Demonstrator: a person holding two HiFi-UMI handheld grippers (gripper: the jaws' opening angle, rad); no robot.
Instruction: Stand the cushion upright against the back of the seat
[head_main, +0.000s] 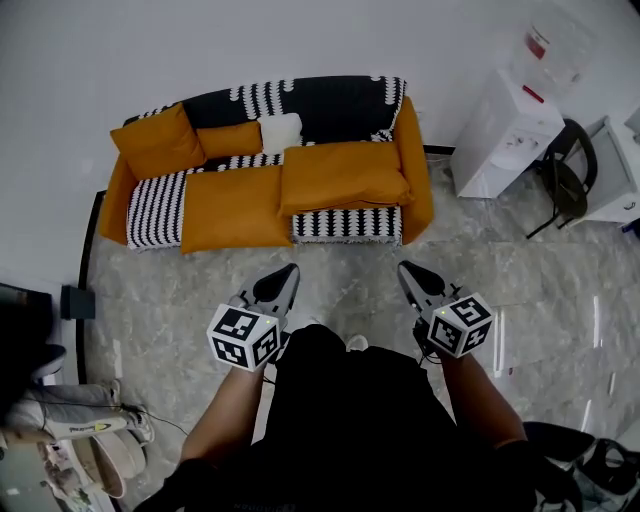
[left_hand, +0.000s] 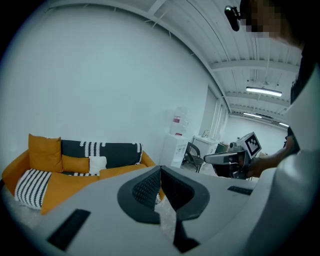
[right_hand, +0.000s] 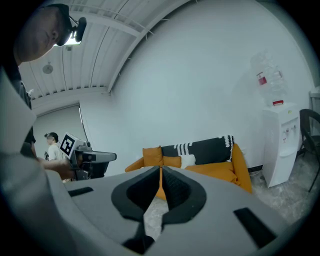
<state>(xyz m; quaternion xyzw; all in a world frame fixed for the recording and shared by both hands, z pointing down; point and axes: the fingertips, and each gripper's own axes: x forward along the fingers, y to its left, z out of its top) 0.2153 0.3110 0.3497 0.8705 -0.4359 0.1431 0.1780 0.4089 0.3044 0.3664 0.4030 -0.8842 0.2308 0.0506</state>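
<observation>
Upper middle, on the sofa (head_main: 250, 215): we've got the cushion (head_main: 343, 175) lying flat on the right-hand seat, with the backrest just behind it.
Left gripper (head_main: 285, 275): jaws pressed together, nothing in them, well short of the sofa.
Right gripper (head_main: 408, 273): same story, pinched together and empty.
Risk: if we go in without spreading the jaws, we'll only shove the cushion. Pinch too low and the throw (head_main: 345, 225) comes up with it. Lean it too shallow and we reckon it flops forward.
Pose: both hands are out ahead of us, side by side at lower centre, noses tipped slightly down toward the sofa.
</observation>
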